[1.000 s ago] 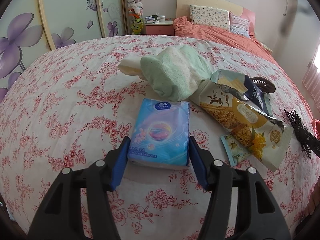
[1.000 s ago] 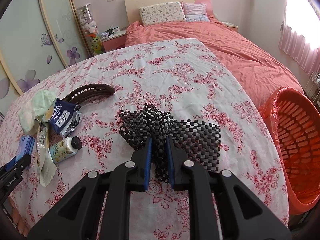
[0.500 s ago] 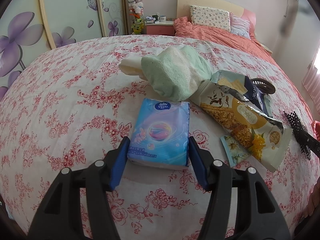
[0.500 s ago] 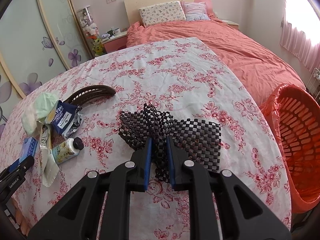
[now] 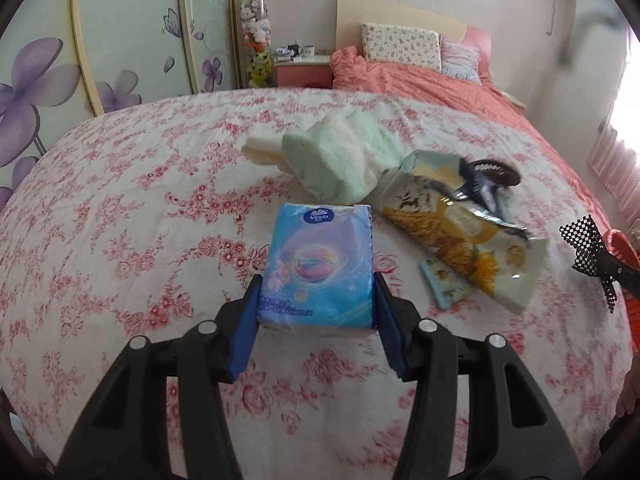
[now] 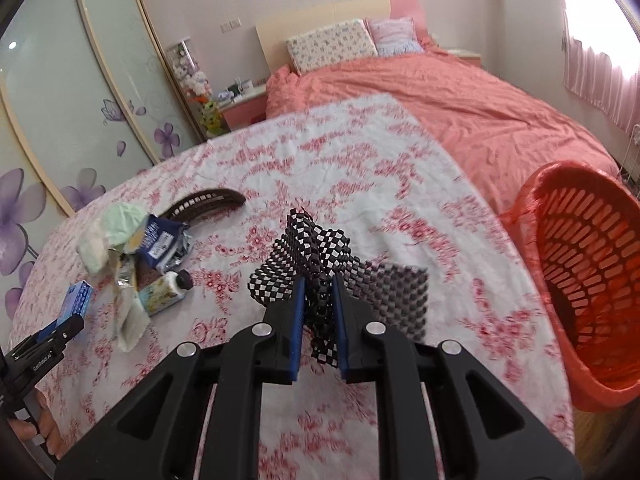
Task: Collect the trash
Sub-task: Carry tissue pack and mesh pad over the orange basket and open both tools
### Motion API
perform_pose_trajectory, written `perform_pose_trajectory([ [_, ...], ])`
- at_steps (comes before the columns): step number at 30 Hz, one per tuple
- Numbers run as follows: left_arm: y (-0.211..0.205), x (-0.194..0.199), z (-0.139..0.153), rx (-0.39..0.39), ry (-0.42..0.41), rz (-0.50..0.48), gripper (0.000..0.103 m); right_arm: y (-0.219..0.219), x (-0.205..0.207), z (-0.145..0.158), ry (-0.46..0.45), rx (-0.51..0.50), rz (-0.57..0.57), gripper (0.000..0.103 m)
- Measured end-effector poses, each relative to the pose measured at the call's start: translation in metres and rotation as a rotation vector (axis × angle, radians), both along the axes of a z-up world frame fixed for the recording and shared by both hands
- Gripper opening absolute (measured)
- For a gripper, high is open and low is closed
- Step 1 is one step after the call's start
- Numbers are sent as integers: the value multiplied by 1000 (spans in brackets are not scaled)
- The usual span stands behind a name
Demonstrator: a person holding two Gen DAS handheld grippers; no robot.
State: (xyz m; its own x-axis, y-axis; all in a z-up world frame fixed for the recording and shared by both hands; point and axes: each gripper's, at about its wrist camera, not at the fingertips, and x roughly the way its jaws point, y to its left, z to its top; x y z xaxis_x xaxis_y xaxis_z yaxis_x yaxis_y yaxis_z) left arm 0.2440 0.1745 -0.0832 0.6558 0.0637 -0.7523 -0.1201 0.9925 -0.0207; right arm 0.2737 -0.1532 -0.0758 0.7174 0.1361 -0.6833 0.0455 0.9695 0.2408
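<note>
My left gripper (image 5: 316,300) is shut on a blue tissue pack (image 5: 318,268), whose near end sits between the blue pads on the floral bedsheet. It also shows in the right wrist view (image 6: 76,298). My right gripper (image 6: 319,300) is shut on a black-and-white checkered mesh cloth (image 6: 320,252), lifted off the sheet; the cloth also shows at the right edge of the left wrist view (image 5: 586,248). An orange plastic basket (image 6: 592,280) stands by the bed at the right.
On the sheet lie a green and cream towel (image 5: 340,160), a yellow snack wrapper (image 5: 460,236), a dark blue packet (image 6: 160,240), a small tube with a black cap (image 6: 166,294) and a brown curved hair clip (image 6: 208,202). A salmon duvet (image 6: 440,100) covers the far bed.
My right gripper has lifted the checkered cloth off the sheet and tilted, with the basket closer in view. My left gripper has closed in on the tissue pack.
</note>
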Motion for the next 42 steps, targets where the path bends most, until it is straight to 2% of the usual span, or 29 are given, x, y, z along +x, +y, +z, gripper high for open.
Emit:
perform_pose_trajectory([
  [7,-30,-17,31,-1,-64,-67,52,-25,-24,25,-74,25,-42,14],
  [13,-85,-22,55,-18,-119,-182,52,-57,-45,43,-136,36,-112,14],
  [20,-175,-18,72,-74,-161,-371,52,-103,-68,53,-187,21,-235,14],
  [28,-279,-8,73,-143,-157,-577,52,-162,-89,58,-231,34,-380,14],
  [34,-352,-1,62,-181,-126,-704,52,-202,-91,48,-230,71,-468,14],
  [42,-430,19,31,-162,-53,-801,52,-239,-89,28,-211,127,-532,14],
])
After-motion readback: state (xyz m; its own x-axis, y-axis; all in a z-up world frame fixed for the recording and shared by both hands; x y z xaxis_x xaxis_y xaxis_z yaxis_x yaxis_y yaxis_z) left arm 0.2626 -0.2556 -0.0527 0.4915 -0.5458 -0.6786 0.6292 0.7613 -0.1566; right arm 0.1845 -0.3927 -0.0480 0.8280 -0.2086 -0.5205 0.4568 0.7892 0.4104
